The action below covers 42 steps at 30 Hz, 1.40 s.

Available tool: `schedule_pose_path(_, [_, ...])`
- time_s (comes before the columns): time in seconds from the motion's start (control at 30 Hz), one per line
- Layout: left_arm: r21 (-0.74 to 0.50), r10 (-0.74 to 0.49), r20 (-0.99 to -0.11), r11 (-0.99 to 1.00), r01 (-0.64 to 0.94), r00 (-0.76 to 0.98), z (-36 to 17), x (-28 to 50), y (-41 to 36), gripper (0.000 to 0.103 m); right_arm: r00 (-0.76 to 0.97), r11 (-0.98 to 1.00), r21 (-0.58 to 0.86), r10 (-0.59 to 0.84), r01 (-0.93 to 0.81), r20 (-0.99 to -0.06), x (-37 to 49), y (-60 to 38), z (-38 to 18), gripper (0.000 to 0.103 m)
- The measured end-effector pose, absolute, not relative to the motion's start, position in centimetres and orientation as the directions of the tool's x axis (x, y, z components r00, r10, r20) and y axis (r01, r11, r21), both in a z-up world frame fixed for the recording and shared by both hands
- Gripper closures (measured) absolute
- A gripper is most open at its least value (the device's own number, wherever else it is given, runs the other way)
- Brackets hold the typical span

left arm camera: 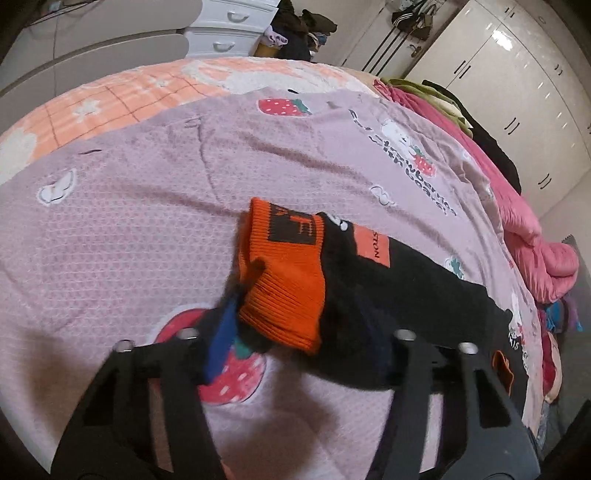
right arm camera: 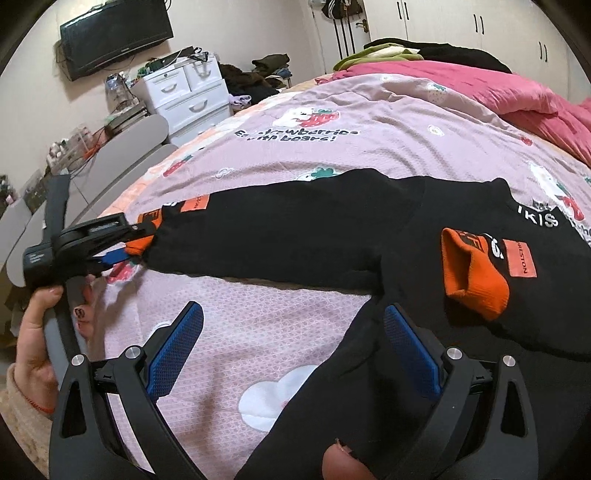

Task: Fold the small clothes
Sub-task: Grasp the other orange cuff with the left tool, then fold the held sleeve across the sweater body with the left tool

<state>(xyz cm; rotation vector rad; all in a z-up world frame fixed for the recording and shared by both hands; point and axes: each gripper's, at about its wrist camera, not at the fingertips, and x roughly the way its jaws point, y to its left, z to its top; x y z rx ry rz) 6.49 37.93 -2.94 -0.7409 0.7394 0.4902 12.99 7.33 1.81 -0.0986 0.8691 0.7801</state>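
Observation:
A small black sweatshirt (right arm camera: 314, 225) with orange cuffs lies on the pink strawberry bedspread (right arm camera: 369, 110). My left gripper (left arm camera: 295, 332) is around the orange cuff (left arm camera: 284, 288) of one sleeve and holds it just above the bed; in the right wrist view it (right arm camera: 125, 247) grips that cuff (right arm camera: 142, 242) at the far left. My right gripper (right arm camera: 293, 350) is open, its blue pads (right arm camera: 173, 347) apart, over the bedspread and the sweatshirt's lower edge. The other sleeve's orange cuff (right arm camera: 472, 273) lies folded onto the body.
A pink quilt (right arm camera: 480, 85) and piled clothes (right arm camera: 388, 51) lie along the bed's far side. White drawers (right arm camera: 184, 96) and a wall TV (right arm camera: 114, 33) stand beyond the bed. White wardrobes (left arm camera: 517, 74) line the wall.

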Motion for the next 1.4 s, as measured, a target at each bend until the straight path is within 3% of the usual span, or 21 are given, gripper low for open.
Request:
schedule_pose_path(0.07, [-0.438, 0.126, -0.739, 0.656, -0.614, 0.662, -2.8, 6.9, 37.8, 0.092, 0.399, 0.732, 0.230, 0.574, -0.641, -0.715, 13.0, 6.7, 1.9, 0.005])
schedule_pose_path(0.13, [-0.440, 0.126, -0.727, 0.669, -0.599, 0.675, -2.0, 7.3, 37.4, 0.093, 0.404, 0.739, 0.242, 0.576, -0.628, -0.710, 12.9, 5.9, 1.9, 0.005])
schedule_pose_path(0.63, [-0.449, 0.062, -0.574, 0.811, -0.376, 0.817, 6.7, 10.0, 29.4, 0.094, 0.504, 0.836, 0.333, 0.533, -0.435, -0.679, 12.6, -4.4, 1.7, 0.005])
schedule_pose_path(1.4, [-0.545, -0.158, -0.505, 0.821, -0.171, 0.848, 8.8, 16.1, 19.3, 0.095, 0.609, 0.898, 0.375, 0.433, -0.229, -0.665, 12.1, -14.0, 2.0, 0.005])
